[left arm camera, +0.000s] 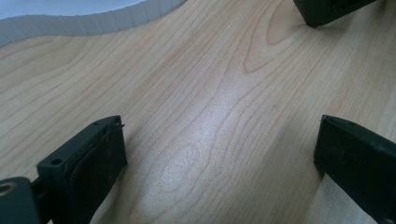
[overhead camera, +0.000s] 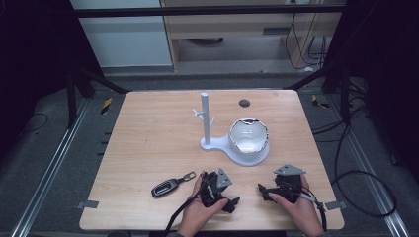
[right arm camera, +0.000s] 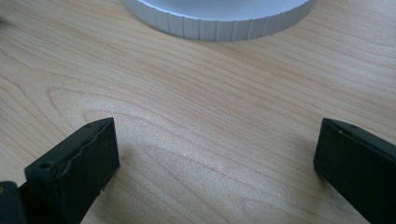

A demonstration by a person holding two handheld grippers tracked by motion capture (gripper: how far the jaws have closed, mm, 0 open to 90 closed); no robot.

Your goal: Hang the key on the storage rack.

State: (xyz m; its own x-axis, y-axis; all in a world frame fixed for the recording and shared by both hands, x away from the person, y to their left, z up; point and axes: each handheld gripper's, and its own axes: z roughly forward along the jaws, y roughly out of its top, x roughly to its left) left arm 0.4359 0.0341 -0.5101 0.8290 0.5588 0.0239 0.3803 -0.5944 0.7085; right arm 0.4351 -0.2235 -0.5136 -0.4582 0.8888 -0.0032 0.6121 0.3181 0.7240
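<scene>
A white stand with a pegged post and a flat base sits mid-table, and a white, dark-rimmed bowl rests on the base. A black car key fob lies at the front left. My left gripper rests near the front edge, just right of the fob, held in a hand. Its jaws stand open over bare wood, with the stand's ribbed base edge beyond. My right gripper sits to its right, also open over bare wood, facing the base edge.
A dark round grommet is set in the tabletop behind the stand. A jaw of the right gripper pokes into the top right of the left gripper view. Cables lie on the floor right of the wooden table.
</scene>
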